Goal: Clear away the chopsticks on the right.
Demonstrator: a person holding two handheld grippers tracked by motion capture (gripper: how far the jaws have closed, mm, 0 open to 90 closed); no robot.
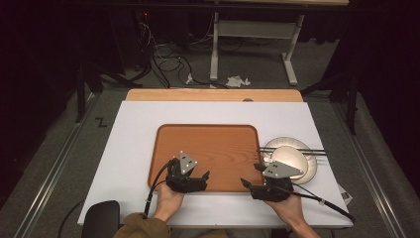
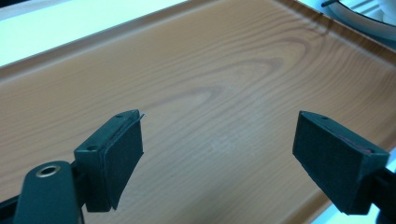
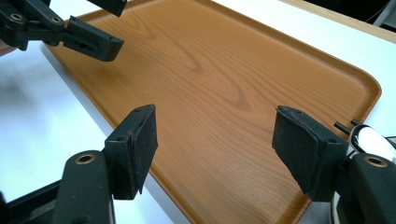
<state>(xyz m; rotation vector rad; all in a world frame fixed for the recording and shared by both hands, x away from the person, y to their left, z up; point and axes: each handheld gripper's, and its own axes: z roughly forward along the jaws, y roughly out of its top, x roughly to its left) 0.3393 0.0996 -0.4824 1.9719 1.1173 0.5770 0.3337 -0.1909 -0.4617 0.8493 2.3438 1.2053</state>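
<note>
On the white table (image 1: 133,148) lie one rectangular brown wood-grain tray (image 1: 208,144), one white plate (image 1: 308,163) and two black chopsticks (image 1: 317,150); left gripper (image 1: 204,174) and right gripper (image 1: 250,176), both spread wide and empty, hover at the tray's near edge.

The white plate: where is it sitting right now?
In the high view the white plate lies on the white tabletop just right of the wooden tray, with black chopsticks across it, just beyond the right gripper.
</note>
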